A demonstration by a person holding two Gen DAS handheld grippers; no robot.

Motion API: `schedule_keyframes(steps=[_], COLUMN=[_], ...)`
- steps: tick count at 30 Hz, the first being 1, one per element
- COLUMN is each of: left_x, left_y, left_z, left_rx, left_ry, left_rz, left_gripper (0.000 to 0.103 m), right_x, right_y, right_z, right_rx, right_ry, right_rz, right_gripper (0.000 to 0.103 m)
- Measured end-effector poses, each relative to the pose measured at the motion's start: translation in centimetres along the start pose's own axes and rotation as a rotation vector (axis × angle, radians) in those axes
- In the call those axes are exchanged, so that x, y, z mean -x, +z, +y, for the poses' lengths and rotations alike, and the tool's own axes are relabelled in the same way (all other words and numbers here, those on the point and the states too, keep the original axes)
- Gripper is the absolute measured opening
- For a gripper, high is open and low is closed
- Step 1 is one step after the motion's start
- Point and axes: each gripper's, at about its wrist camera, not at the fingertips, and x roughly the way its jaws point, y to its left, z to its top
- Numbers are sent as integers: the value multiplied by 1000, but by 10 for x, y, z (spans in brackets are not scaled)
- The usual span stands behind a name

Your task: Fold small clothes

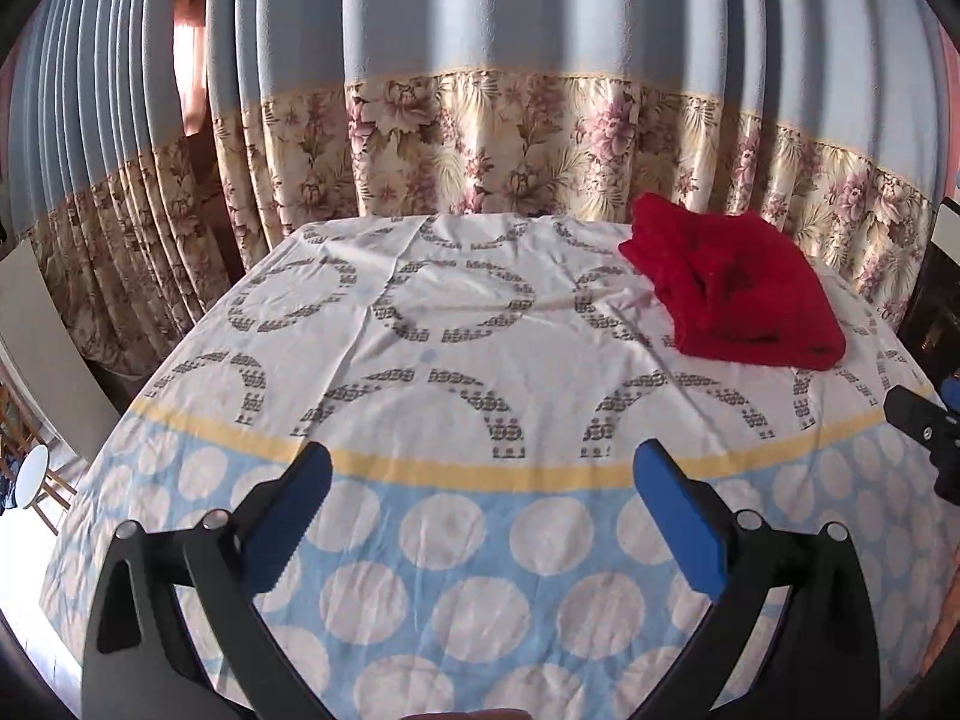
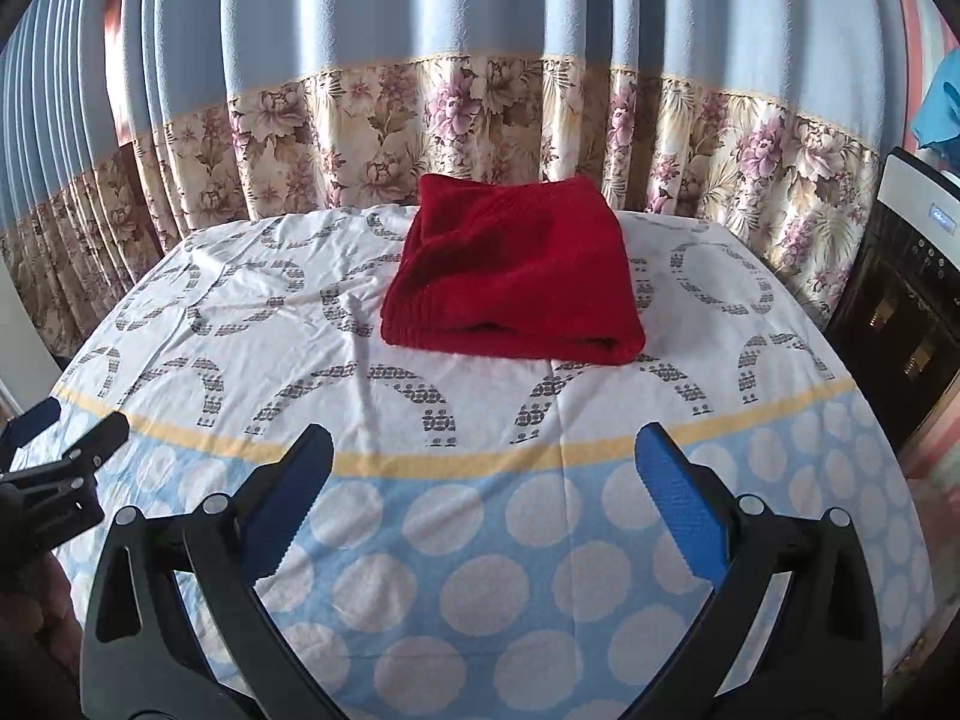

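Right now the red garment [image 2: 513,276] sits bunched at the far side of the patterned table cloth [image 2: 480,540], close to the floral curtain [image 2: 480,120]. Both grippers, left [image 1: 480,516] & right [image 2: 483,510], hang spread w/ nothing held. Grab its near hem corners; plenty of bare cloth in front to pull it flat.

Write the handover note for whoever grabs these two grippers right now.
Left gripper: open, holding nothing, above the near blue-dotted part of the tablecloth.
Right gripper: open, holding nothing, likewise over the near edge.
Red garment: lies at the far side of the table, near the floral curtain, nearer the right gripper. It looks already folded into a compact stack, fold edge facing you.
Done: this piece seems folded and set aside.
Left: no other clothes in view; check for more, tidy the stack if needed.
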Motion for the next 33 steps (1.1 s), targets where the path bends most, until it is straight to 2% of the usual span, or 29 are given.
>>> schedule_keyframes(steps=[3, 15, 28, 33], left_x=[-1, 0, -2, -1], left_y=[2, 4, 3, 3], left_z=[-3, -4, -7, -6], left_rx=[-4, -15, -43, -45], left_ry=[-8, 6, 39, 30], left_rz=[9, -9, 7, 4], left_gripper=[101, 101, 101, 101], right_x=[-1, -1, -1, 1], right_y=[0, 1, -1, 1], right_z=[-2, -7, -3, -5], right_rx=[7, -2, -1, -5], right_ry=[-30, -24, -15, -18], right_rz=[-4, -4, 2, -1], right_gripper=[100, 100, 100, 100])
